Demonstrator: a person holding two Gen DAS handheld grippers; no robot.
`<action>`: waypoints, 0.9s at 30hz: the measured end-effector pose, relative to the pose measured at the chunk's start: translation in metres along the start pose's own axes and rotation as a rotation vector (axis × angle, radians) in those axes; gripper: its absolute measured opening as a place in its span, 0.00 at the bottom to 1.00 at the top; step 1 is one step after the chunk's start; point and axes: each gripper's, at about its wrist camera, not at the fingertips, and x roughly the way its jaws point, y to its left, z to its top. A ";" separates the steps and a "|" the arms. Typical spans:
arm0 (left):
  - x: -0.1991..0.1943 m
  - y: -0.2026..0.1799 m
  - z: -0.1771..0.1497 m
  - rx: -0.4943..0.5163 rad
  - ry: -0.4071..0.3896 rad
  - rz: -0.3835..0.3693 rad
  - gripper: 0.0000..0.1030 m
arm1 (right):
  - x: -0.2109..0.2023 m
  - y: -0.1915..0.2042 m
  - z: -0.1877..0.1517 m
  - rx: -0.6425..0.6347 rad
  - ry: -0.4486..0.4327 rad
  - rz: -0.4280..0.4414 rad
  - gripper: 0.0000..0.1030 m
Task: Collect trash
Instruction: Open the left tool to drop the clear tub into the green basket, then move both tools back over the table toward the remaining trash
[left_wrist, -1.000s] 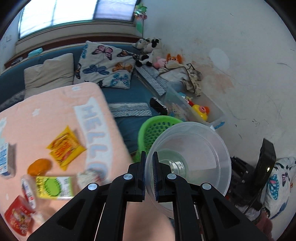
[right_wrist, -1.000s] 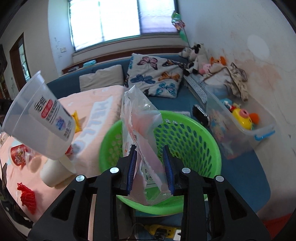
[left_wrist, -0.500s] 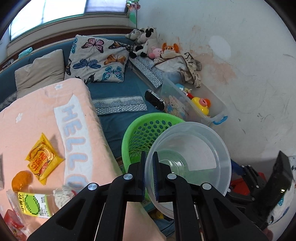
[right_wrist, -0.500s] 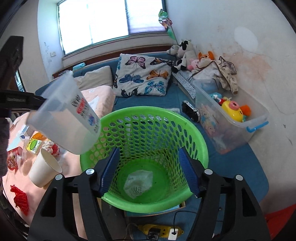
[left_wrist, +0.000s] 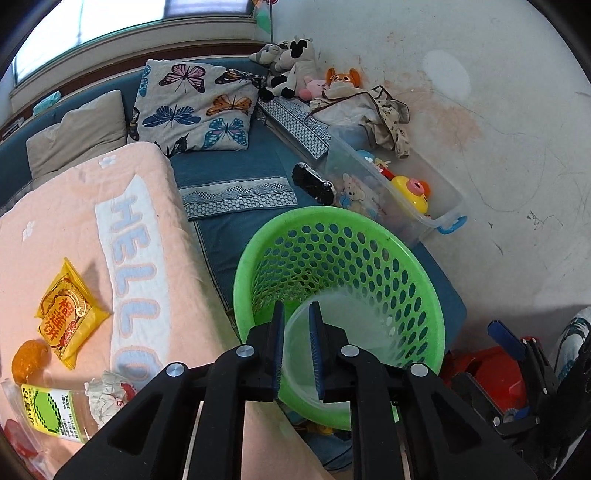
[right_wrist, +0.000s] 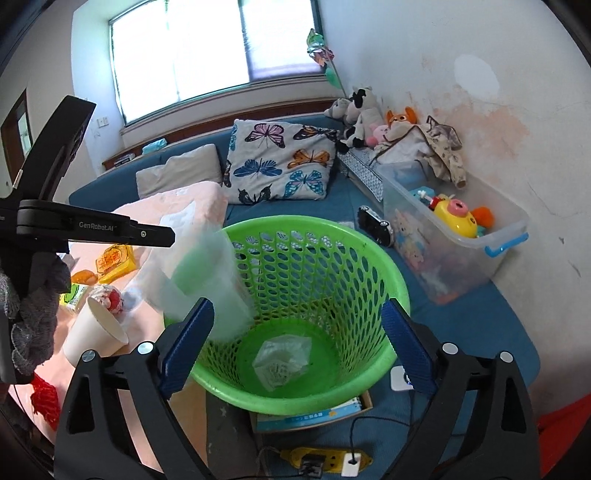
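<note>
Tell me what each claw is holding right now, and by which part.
The left claw, its jaws just opening, has the clear plastic cup by its rim, though contact isn't clear. The right claw, just opened wide, holds nothing above the green basket.

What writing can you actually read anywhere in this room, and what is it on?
"HELLO": pink blanket.
"GenRobot.AI": left gripper.
Yellow snack packet: red characters, too stylised to read.
Green-labelled bottle: print too small.
Crumpled wrapper in the green basket: illegible.
</note>
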 end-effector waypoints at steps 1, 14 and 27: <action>0.000 0.000 0.000 -0.002 0.000 -0.001 0.17 | 0.000 0.000 0.000 0.000 0.001 0.003 0.89; -0.040 0.004 -0.014 0.016 -0.065 0.015 0.38 | -0.010 0.013 -0.006 -0.001 0.012 0.028 0.90; -0.121 0.054 -0.057 -0.027 -0.154 0.087 0.52 | -0.028 0.067 -0.017 -0.050 0.003 0.134 0.90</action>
